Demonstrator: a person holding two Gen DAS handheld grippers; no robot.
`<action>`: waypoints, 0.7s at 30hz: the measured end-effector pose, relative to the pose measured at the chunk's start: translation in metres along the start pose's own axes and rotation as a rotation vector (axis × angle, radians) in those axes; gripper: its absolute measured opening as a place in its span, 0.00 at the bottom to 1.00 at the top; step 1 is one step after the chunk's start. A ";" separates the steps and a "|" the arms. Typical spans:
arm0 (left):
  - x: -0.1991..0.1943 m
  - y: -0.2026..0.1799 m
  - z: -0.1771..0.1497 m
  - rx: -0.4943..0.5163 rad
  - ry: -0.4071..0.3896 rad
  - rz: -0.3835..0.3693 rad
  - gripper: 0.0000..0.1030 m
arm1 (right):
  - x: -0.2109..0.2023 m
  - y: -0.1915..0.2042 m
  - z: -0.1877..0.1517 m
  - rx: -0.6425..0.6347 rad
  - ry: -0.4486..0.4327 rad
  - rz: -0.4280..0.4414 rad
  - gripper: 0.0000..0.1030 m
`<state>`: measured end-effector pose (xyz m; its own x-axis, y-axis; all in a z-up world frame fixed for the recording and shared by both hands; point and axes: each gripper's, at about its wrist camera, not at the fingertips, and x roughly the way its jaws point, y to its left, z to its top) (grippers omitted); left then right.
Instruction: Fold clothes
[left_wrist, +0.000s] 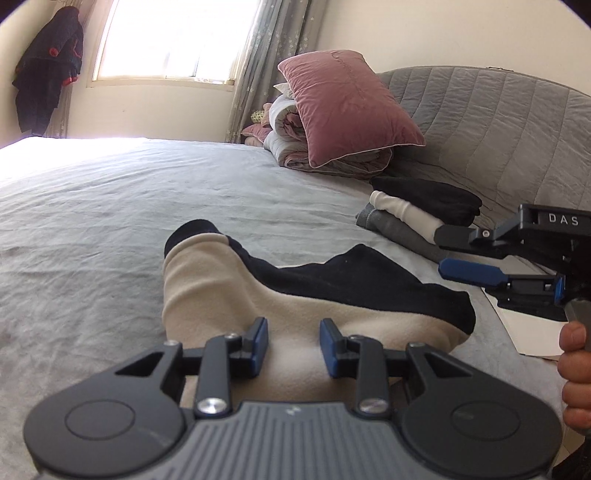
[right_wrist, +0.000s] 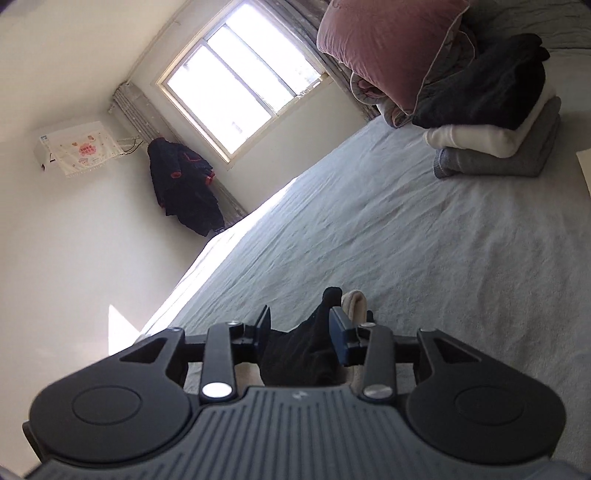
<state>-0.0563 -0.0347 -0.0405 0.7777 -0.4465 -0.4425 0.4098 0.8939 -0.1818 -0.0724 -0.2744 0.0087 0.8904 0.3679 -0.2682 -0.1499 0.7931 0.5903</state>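
Observation:
A beige and black fleece garment (left_wrist: 229, 295) lies on the grey bed sheet (left_wrist: 110, 221), one beige sleeve reaching away from me. My left gripper (left_wrist: 294, 343) sits low over its near beige part, and a raised fold fills the gap between the blue pads. My right gripper (left_wrist: 439, 251) hovers at the right, above the garment's black edge, jaws apart with nothing between the tips. In the right wrist view the black cloth (right_wrist: 295, 350) shows through the right gripper (right_wrist: 299, 317), lying beneath it. A person's hand (left_wrist: 574, 354) holds the right gripper's handle.
A stack of folded clothes (left_wrist: 417, 214) (right_wrist: 495, 140), black on white on grey, sits near the grey headboard (left_wrist: 498, 122). A pink pillow (left_wrist: 347, 107) leans on rolled bedding. A white sheet of paper (left_wrist: 528, 332) lies at the bed's right edge. A dark coat (right_wrist: 184, 184) hangs by the window.

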 end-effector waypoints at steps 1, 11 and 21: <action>0.000 0.000 0.000 0.007 -0.002 0.001 0.31 | 0.000 0.012 -0.002 -0.071 -0.008 -0.004 0.39; -0.005 0.028 0.019 -0.090 -0.021 -0.091 0.31 | 0.039 -0.004 -0.051 -0.299 0.083 -0.102 0.29; 0.068 0.070 0.033 -0.137 0.033 0.040 0.25 | 0.039 -0.008 -0.049 -0.264 0.077 -0.080 0.29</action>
<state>0.0408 -0.0038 -0.0538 0.7752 -0.4105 -0.4801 0.3080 0.9092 -0.2801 -0.0579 -0.2425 -0.0439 0.8699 0.3273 -0.3691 -0.1965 0.9162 0.3493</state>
